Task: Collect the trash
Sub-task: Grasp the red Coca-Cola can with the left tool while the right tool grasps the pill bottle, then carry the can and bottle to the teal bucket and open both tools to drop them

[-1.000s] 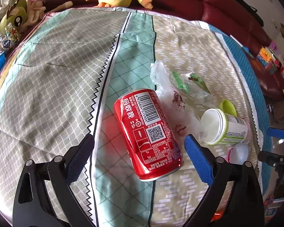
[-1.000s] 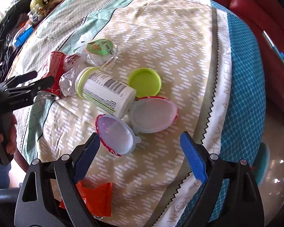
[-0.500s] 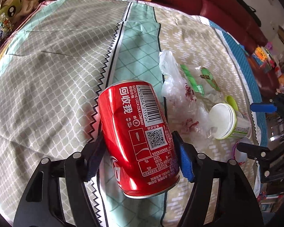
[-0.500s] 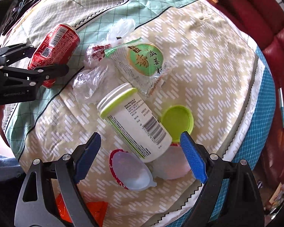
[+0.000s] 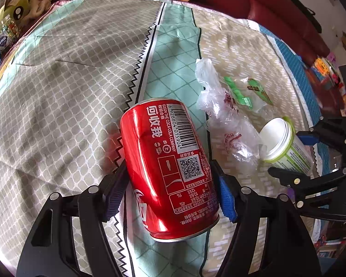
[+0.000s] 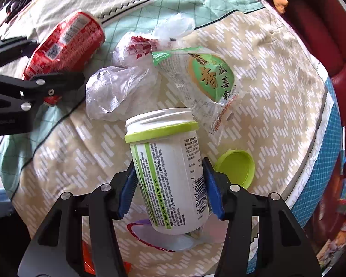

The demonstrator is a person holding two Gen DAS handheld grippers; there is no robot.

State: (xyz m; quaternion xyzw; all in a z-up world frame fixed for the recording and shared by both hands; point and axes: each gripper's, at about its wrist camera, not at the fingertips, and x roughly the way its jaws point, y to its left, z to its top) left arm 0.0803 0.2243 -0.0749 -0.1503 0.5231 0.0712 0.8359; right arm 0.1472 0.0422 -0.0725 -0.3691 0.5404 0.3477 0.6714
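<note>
My left gripper (image 5: 170, 194) is shut on a dented red cola can (image 5: 168, 161), both blue pads against its sides; the can also shows in the right wrist view (image 6: 64, 43). My right gripper (image 6: 170, 191) is shut on a white open pill bottle with a green collar (image 6: 166, 161), seen too in the left wrist view (image 5: 286, 145). A crumpled clear plastic bag (image 6: 117, 87) and a green-printed clear wrapper (image 6: 207, 76) lie between the can and the bottle. A green lid (image 6: 237, 168) lies right of the bottle.
Everything lies on a patterned cloth over a table (image 5: 69, 92). Clear plastic cup lids (image 6: 170, 240) and a red wrapper (image 6: 90, 263) lie under my right gripper. Plush toys (image 5: 20, 9) and a red sofa (image 5: 286, 7) stand beyond the far edge.
My left gripper closed on the can. My right gripper moved forward over the pill bottle and closed on it.
</note>
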